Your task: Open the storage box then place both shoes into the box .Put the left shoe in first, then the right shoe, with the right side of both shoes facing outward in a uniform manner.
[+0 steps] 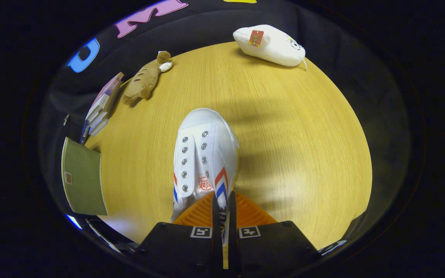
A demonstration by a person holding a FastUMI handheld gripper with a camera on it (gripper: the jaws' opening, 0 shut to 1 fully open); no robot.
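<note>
1. The gripper has its fingers drawn nearly together, pinching the side wall of the white shoe at its collar.
2. The shoe points away from the fingers, above the wooden table; whether its sole touches the wood is hard to tell.
3. Beyond it lie a brown plush toy, a white plush toy, stacked books and a green flat object.

shoe heel – hid by fingers
</note>
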